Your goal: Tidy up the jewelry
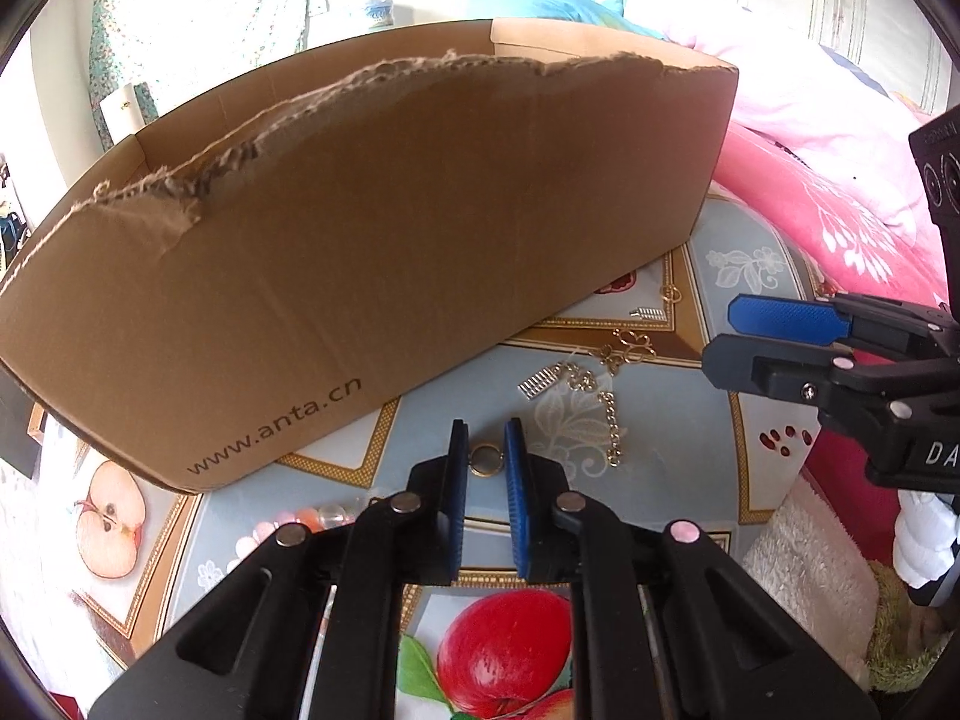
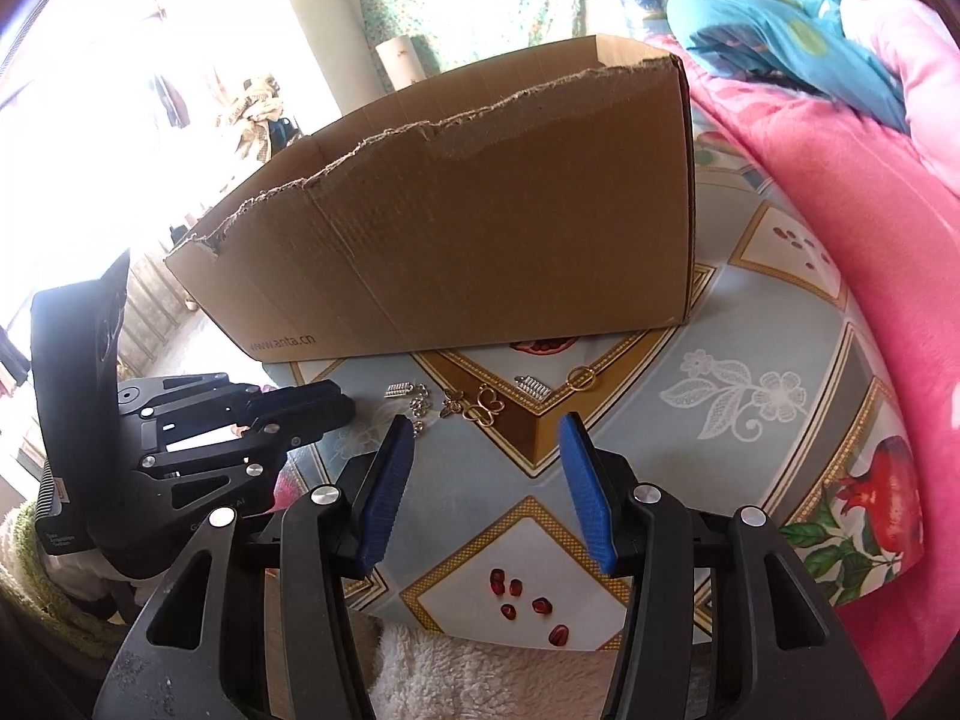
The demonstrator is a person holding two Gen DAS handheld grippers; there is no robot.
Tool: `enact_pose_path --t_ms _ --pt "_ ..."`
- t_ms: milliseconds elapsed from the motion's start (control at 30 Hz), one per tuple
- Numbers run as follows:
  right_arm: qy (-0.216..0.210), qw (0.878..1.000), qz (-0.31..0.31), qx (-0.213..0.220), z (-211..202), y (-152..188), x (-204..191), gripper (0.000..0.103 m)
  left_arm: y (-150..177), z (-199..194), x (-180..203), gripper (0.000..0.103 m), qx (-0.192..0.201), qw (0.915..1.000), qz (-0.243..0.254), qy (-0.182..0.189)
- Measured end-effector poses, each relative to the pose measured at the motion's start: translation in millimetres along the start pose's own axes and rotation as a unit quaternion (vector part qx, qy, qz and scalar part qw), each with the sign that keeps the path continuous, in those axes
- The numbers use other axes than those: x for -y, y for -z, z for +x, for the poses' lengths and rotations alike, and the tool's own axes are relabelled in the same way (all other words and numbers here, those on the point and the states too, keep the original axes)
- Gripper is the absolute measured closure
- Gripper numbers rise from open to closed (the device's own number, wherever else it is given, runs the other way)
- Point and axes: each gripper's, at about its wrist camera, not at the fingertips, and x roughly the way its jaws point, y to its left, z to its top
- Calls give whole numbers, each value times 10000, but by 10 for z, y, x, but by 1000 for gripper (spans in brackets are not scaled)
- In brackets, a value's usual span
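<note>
Ahead, torn cardboard box (image 1: 372, 228) blocks view; chains (image 1: 606, 396) loose beside it.

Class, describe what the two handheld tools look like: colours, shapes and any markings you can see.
Both the left tool and the right tool are built of matte black angular linkage arms with cut-out slots and round silver pivot pins. Each ends in two flat fingers faced with ribbed blue pads. White lettering, only partly readable, marks the black bodies. No cables or sleeves are visible.
</note>
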Motion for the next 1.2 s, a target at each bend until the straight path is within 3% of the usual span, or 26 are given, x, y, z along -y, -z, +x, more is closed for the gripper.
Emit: enact_pose_path --t_ms 133,300,667,900,1133,1200 --pt "237 9996 -156 31 -3 -38 -1 58 30 -21 10 92 35 10000 1 36" --pt "632 9972 -390 -56 115 -146 67 71 41 -25 3 92 62 9999 -11 88" --pt "928 9939 -560 -187 299 -224 118 86 39 -26 -11 92 65 9999 -31 136" --pt "972 9891 -1056 -332 345 -224 92 87 34 -24 -9 92 54 9999 5 144" --pt "737 9864 -1380 -507 403 -291 131 87 37 -25 -1 91 52 9999 32 137" --pt "673 9853 -1462 -565 451 -335 91 93 37 -26 1 91 52 9999 38 134"
